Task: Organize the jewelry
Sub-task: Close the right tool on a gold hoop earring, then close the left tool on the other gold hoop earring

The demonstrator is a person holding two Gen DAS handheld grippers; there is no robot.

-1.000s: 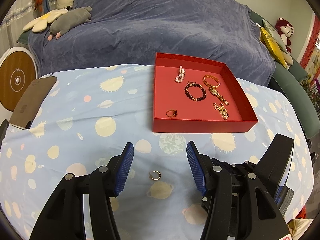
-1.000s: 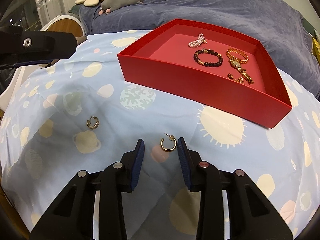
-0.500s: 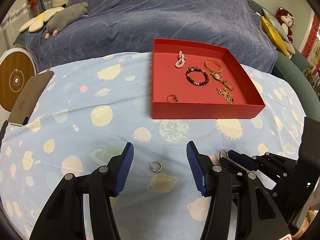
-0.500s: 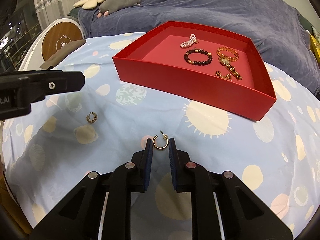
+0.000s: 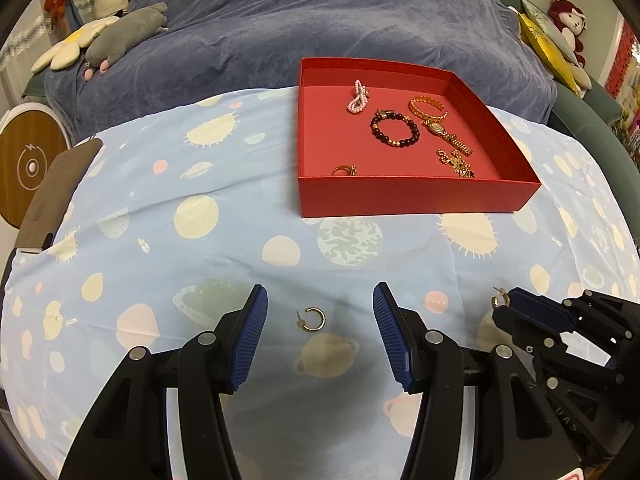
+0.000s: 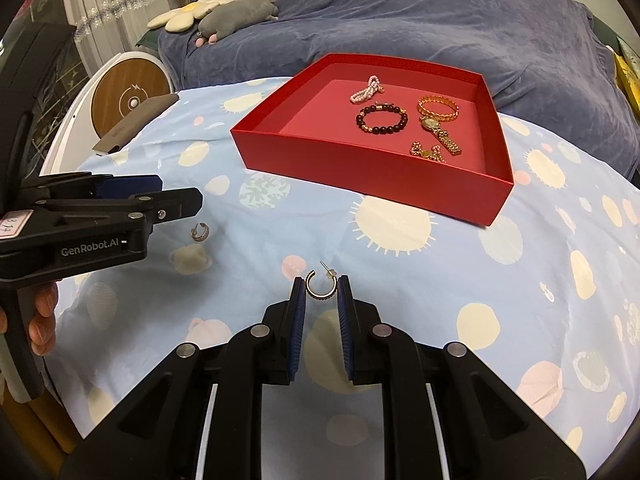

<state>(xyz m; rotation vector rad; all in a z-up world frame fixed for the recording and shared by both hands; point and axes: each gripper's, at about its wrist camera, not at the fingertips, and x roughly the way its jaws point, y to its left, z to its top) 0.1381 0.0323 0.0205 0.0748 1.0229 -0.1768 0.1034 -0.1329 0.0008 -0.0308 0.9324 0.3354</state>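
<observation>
A red tray (image 5: 400, 194) (image 6: 360, 164) on the planet-print cloth holds a pearl piece, a dark bead bracelet (image 5: 394, 130), a gold bracelet, a gold watch, a chain and a ring (image 5: 344, 169). My right gripper (image 6: 321, 292) is shut on a gold hoop earring (image 6: 320, 286), lifted above the cloth; it also shows in the left wrist view (image 5: 500, 300). My left gripper (image 5: 320, 316) is open, its fingers either side of a second gold hoop earring (image 5: 312, 319) (image 6: 200, 232) lying on the cloth.
A bed with a dark blue cover (image 5: 320, 20) lies behind the table, with plush toys (image 5: 120, 36) at its left. A brown flat case (image 5: 56, 196) lies at the cloth's left edge. A round white and wood device (image 6: 128, 100) stands at the left.
My right gripper closed on the hoop earring and raised it off the cloth. My left gripper moved closer over the other earring and stayed open.
</observation>
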